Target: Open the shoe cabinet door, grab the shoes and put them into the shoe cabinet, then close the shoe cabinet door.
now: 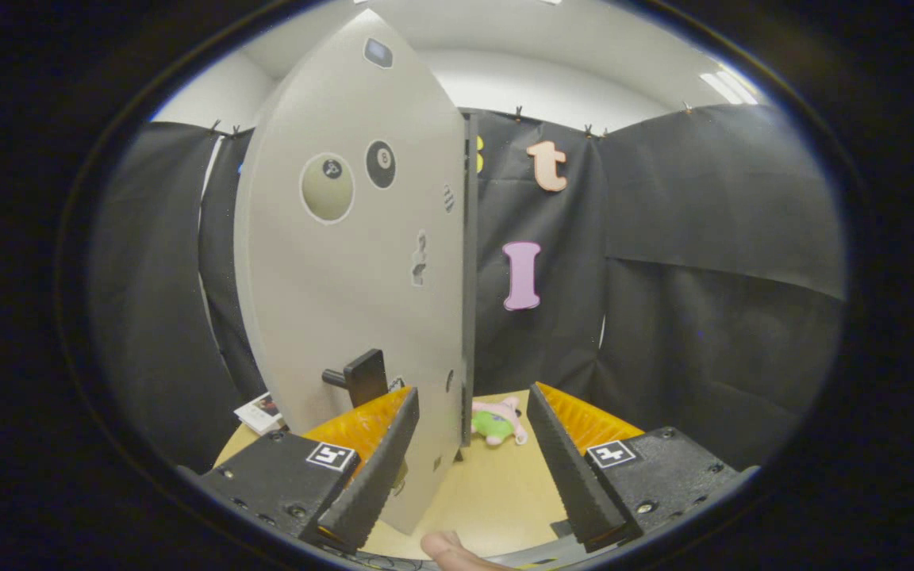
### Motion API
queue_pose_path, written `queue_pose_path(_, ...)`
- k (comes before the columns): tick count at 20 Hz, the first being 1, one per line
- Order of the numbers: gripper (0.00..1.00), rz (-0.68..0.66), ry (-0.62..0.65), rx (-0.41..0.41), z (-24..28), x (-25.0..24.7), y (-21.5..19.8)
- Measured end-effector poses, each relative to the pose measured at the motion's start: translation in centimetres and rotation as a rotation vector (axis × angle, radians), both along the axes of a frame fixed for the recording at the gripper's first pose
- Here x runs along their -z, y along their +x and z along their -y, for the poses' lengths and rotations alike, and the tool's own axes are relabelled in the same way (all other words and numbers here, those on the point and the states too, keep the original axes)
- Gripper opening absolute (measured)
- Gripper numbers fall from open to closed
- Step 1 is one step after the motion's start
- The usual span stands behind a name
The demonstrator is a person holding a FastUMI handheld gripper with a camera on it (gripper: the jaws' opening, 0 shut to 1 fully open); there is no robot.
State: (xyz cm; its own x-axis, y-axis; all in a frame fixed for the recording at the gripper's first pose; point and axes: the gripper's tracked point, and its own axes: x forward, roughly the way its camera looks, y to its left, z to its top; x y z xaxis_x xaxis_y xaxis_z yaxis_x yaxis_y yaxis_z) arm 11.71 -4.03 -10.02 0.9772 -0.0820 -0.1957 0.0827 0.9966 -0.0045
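Gripper [473, 444]: one, fingers spread wide apart, gripping nothing; the near edge of the door reaches into the gap, close beside the left finger. Cabinet door [346, 262]: one, pale grey, tall, long axis upright, standing ahead and left of the fingers and swung so that its free edge points toward the gripper; whether the left finger touches it cannot be told. Handle [362, 377]: one, dark, low on the door face, just beyond the left fingertip. Stickers on the door: two round ones high up, plus a few small marks. Table [497, 492]: one, light wood, under the fingers. Plush toy [498, 422]: one, pink and green, lying on the table beyond the fingers, just right of the door's edge, between the fingers in line of sight. Booklet [260, 412]: one, on the far left of the table behind the door. Fingertip [445, 547]: one, a person's, at the near edge. Shoes: none to count here. Judgement: the door stage is in hand, and the next move turns on the door lying to the left, its edge nearest the left finger.
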Motion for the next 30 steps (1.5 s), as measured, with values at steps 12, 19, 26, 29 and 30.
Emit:
queue_pose_path(12,0.94,-0.096,0.046,-0.279,-17.0,2.2,5.1)
queue_pose_path(19,0.94,-0.047,0.034,-0.276,-14.8,0.1,1.9)
queue_pose_path(26,0.94,0.017,0.031,-0.258,-13.0,-3.3,-1.9)
queue_pose_path(29,0.94,0.051,0.035,-0.257,-12.5,-5.1,-3.7)
queue_pose_path(30,0.94,0.052,0.047,-0.256,-12.5,-5.6,-4.6)
